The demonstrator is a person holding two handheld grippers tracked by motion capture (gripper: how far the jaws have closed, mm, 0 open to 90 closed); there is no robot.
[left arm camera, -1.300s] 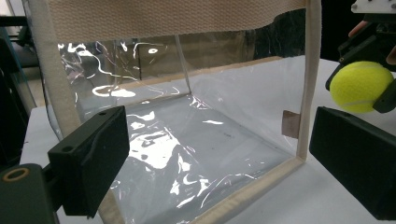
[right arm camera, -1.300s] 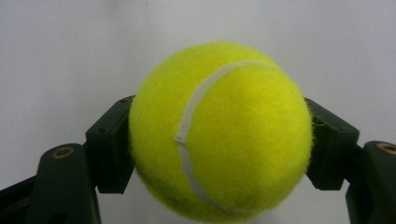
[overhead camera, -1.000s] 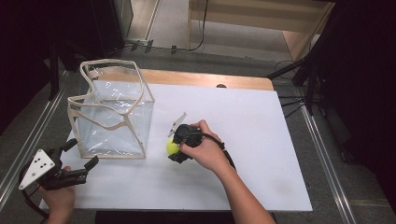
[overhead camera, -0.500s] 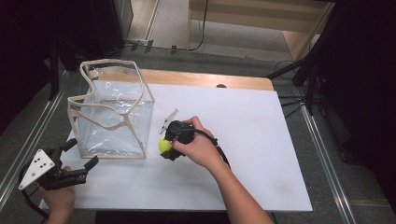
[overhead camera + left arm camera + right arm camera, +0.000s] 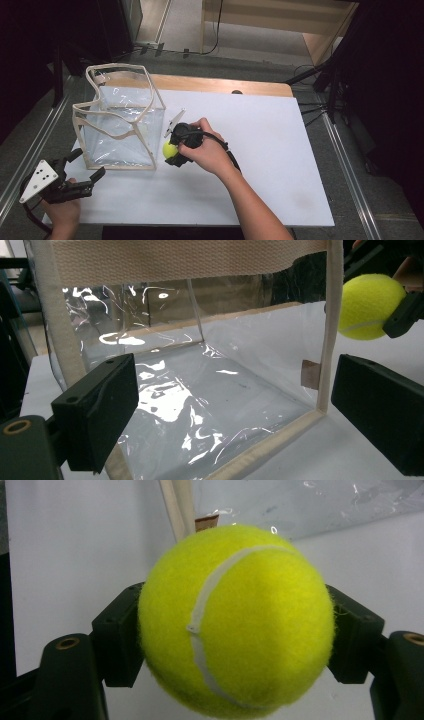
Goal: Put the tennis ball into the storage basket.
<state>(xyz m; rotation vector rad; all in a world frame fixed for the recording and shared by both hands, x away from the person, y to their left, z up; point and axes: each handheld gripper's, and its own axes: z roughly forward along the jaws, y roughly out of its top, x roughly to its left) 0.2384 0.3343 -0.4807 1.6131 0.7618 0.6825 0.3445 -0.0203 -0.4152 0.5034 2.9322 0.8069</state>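
A yellow tennis ball (image 5: 170, 149) hangs just above the white table, pinched between the jaws of my right gripper (image 5: 171, 150), which is shut on it. In the right gripper view the ball (image 5: 235, 622) sits squeezed between both pads. It is right beside the near right corner of a clear plastic bag with beige webbing trim (image 5: 120, 122), which stands upright with its mouth up. My left gripper (image 5: 85, 172) rests at the table's near left edge, open, jaws aimed at the bag (image 5: 200, 370). From that camera the ball (image 5: 369, 306) shows at the upper right.
The white tabletop (image 5: 270, 150) stretches wide to the right of the bag. A wooden board edge (image 5: 215, 85) runs along the back. Metal rails (image 5: 345, 165) border both sides, with dark floor and cables beyond.
My right gripper has carried the ball left and a little up, from the middle of the table to the bag's near right corner. The left gripper has stayed put.
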